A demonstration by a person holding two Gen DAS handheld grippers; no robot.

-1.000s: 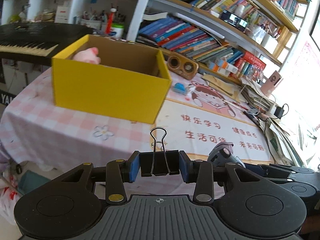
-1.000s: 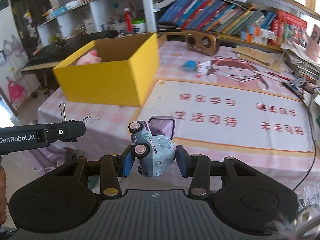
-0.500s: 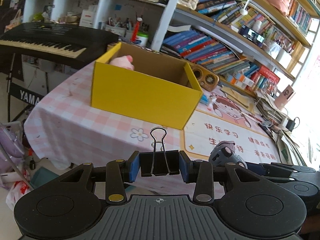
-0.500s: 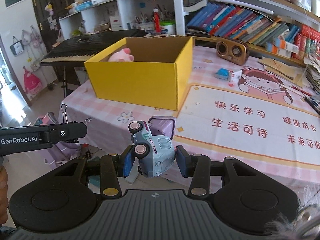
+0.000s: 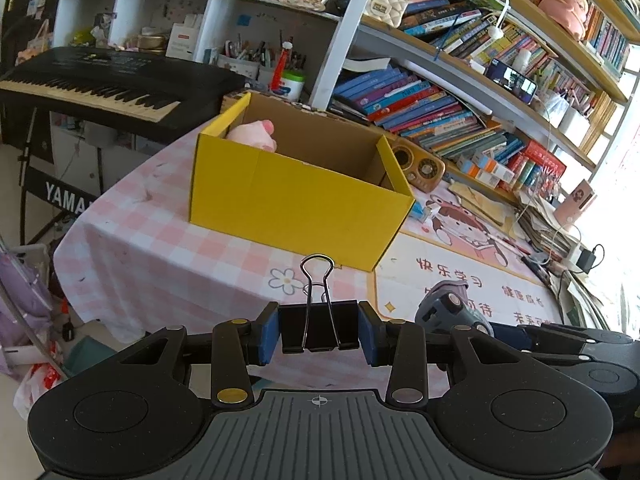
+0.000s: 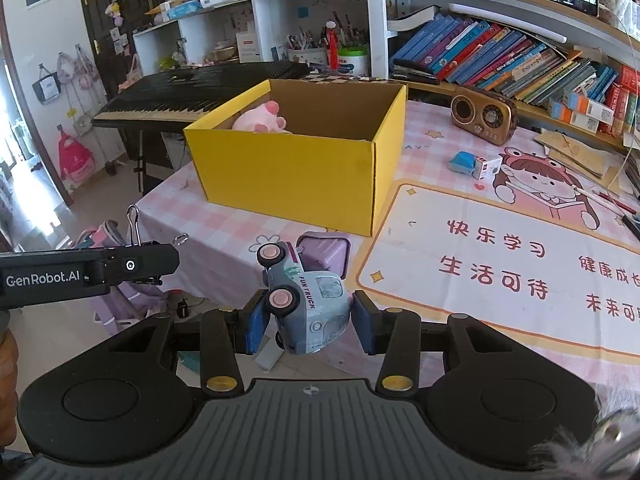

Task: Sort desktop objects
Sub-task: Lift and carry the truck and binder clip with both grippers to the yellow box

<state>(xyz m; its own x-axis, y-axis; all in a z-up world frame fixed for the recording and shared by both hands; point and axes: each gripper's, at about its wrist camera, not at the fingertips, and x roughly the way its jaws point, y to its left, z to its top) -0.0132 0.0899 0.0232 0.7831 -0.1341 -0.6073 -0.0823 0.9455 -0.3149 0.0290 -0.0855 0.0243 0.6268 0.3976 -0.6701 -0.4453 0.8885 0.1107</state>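
Observation:
My left gripper (image 5: pixel 319 332) is shut on a black binder clip (image 5: pixel 319 326), held in the air off the table's near edge. My right gripper (image 6: pixel 308 326) is shut on a pale blue toy truck (image 6: pixel 306 300) with pink wheels, tilted on its side. The truck also shows in the left wrist view (image 5: pixel 448 310). The left gripper with the clip also shows in the right wrist view (image 6: pixel 132 266), to the left of the truck. An open yellow cardboard box (image 6: pixel 296 168) stands on the pink checked table (image 5: pixel 160 248) ahead, with a pink plush toy (image 6: pixel 260 120) inside it.
A printed mat (image 6: pixel 500 256) covers the table's right part. A brown retro radio (image 6: pixel 482 114), a blue eraser (image 6: pixel 460 162) and a small white box (image 6: pixel 486 168) lie behind it. A black keyboard (image 5: pixel 92 88) stands at the left. Full bookshelves (image 5: pixel 460 92) line the back.
Both grippers have drawn back and up from the table, so the yellow box looks farther away. Each keeps its hold on its object.

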